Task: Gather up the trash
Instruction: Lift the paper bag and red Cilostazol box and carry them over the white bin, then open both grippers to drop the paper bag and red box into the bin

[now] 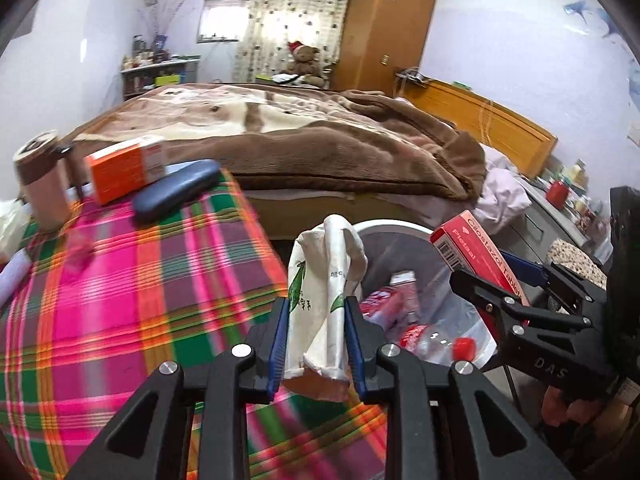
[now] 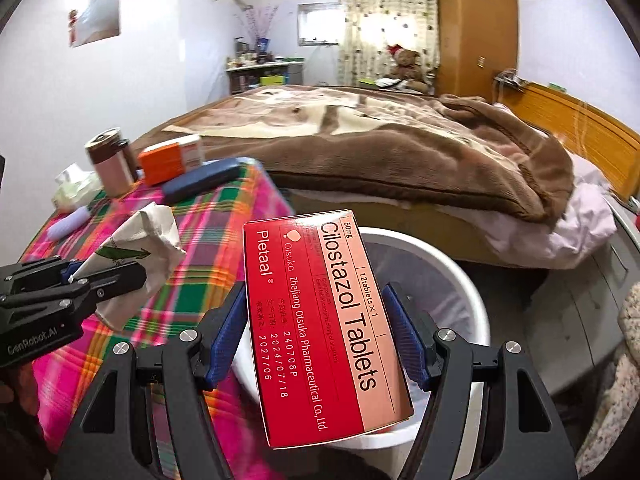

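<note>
While you held both tools over the edge of the surface point(image 1: 120, 280), your left hand-held gripper point(image 1: 316, 336) was clamped on a crumpled paper wrapper point(image 1: 320, 280), white with green leaf print, pinched upright between the blue pads. Your right hand-held gripper point(image 2: 320, 344) was closed on a red Cilostazol tablet box point(image 2: 320, 320), gripped across its width with the printed face toward the camera. You held that box above the white trash bin point(image 2: 460, 280), which stood on the floor between the surface and the bed point(image 1: 320, 140). You held the wrapper just left of the bin's rim, at the corner of the plaid cloth.

Inside the bin, the left wrist view showed a clear plastic bottle with a red cap point(image 1: 436, 344) and some red-and-white packaging point(image 1: 384, 300) lying against a pale liner.

Farther back on the surface lay a dark blue glasses case point(image 1: 176, 192), with an orange box point(image 1: 128, 168) resting partly on it. A brown and pink tumbler point(image 1: 40, 184) stood upright beside the box. A pale lilac object point(image 2: 68, 224) and a tissue pack point(image 2: 76, 192) sat near the left edge.

Beyond, a brown blanket covered the bed, and a teddy bear point(image 1: 304, 60) sat at the far side.
</note>
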A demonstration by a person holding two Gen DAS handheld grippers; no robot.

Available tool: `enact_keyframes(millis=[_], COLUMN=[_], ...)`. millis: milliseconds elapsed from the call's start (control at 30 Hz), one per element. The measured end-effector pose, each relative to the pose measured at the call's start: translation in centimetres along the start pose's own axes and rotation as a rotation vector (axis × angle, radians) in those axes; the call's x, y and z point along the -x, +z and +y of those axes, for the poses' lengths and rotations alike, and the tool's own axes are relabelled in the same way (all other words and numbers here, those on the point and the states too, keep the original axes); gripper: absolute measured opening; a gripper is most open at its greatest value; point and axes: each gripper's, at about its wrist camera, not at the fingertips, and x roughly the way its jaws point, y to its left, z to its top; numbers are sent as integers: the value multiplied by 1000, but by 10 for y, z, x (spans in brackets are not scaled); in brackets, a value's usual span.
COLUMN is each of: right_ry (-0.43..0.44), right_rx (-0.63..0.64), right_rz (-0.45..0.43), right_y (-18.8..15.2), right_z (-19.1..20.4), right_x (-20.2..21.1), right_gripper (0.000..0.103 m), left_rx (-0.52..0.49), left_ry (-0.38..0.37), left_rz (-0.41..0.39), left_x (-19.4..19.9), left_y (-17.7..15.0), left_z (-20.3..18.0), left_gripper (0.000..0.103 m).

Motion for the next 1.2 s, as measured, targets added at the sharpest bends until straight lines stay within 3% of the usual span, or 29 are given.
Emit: enact_keyframes(millis=[400, 733, 833, 933, 1000, 1200], right_ry=[-62, -51, -47, -43, -50, -58], right_rx=[-93, -114, -108, -122, -135, -124], right_rz=[59, 102, 110, 113, 120, 126], right_y=[-9, -17, -18, -18, -19, -20], right_z=[-60, -79, -79, -81, -85, -82], right_x=[-21, -35, -38, -40, -42, -42], right_gripper=[69, 70, 70, 71, 77, 78], left_rx=[-93, -91, -85, -73, -67, -60], left_ry=[-24, -29, -27, -27, -34, -23], left_rz=[40, 79, 83, 86, 86, 63], left_x=[-52, -78, -81, -81, -81, -74], left_y=[6, 4, 3, 1, 1, 2], left_z=[-68, -82, -80, -77, -75, -69], left_gripper=[30, 31, 35, 50, 52, 58])
